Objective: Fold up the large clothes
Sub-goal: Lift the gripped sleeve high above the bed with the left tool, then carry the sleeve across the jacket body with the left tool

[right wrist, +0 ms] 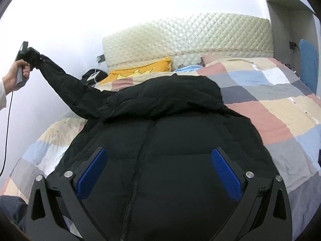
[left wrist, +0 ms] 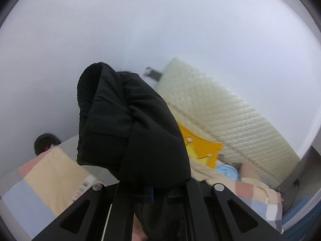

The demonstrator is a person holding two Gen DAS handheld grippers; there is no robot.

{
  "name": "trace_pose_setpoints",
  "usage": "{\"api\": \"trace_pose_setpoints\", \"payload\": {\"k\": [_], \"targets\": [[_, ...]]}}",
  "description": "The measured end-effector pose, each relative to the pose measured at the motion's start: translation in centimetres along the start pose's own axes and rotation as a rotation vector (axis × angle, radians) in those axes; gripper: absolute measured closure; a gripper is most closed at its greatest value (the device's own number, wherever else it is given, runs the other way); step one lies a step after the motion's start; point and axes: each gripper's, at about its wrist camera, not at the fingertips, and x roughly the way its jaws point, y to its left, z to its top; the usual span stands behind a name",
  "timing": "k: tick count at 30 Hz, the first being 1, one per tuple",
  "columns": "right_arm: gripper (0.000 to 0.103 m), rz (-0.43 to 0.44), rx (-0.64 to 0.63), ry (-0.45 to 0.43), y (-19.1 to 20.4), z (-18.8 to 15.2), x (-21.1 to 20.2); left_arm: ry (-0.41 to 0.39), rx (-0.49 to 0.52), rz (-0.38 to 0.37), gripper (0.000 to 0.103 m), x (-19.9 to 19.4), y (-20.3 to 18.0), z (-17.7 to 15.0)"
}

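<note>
Black, puffy, quilted fabric fills the space between the clenched jaws of the left gripper [left wrist: 152, 190]: it grasps the cuff end of the jacket's sleeve [right wrist: 60, 84], and in the left wrist view the ribbed cuff bulges up and away from the jaws. Seen from the right wrist, that sleeve runs as a taut, slanting line from the raised left hand [right wrist: 17, 74] down to the shoulder of the jacket [right wrist: 160, 150].

The right gripper [right wrist: 158, 170] hangs over the jacket's body with its jaws released and standing wide, the blue textured pads [right wrist: 92, 172] on either side of the zipper [right wrist: 136, 172] and not pressing on the cloth. The jacket lies front up on the bed [right wrist: 280, 104], its long axis running from the near edge toward the headboard [right wrist: 188, 34], collar end farthest away. The zipper runs down the middle along that axis.

The bed is covered by a patchwork quilt [right wrist: 266, 120] of pink, beige, grey and pale blue squares. A yellow pillow [right wrist: 146, 68] lies at the head edge, against the cream headboard with its diamond-stitched padding.
</note>
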Motion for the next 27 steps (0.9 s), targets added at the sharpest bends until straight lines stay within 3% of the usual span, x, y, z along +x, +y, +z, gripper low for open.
{"api": "trace_pose_setpoints", "payload": {"k": [5, 11, 15, 20, 27], "targets": [[0.000, 0.005, 0.003, -0.011, -1.5, 0.9, -1.2, -0.016, 0.233, -0.057, 0.098, -1.8, -9.9, -1.7], [0.000, -0.016, -0.054, -0.061, -2.7, 2.0, -2.8, 0.005, 0.297, -0.175, 0.098, -2.3, -19.2, -5.0], [0.000, -0.032, -0.078, -0.078, -3.2, 2.1, -3.5, 0.054, 0.387, -0.232, 0.098, -0.6, -25.1, -9.1], [0.000, -0.052, -0.017, -0.059, -5.0, 2.1, -3.8, 0.115, 0.436, -0.300, 0.098, 1.5, -31.8, -15.6], [0.000, -0.096, 0.106, -0.031, -8.2, 1.7, -3.4, 0.202, 0.513, -0.329, 0.098, 7.0, -38.4, -25.0]]}}
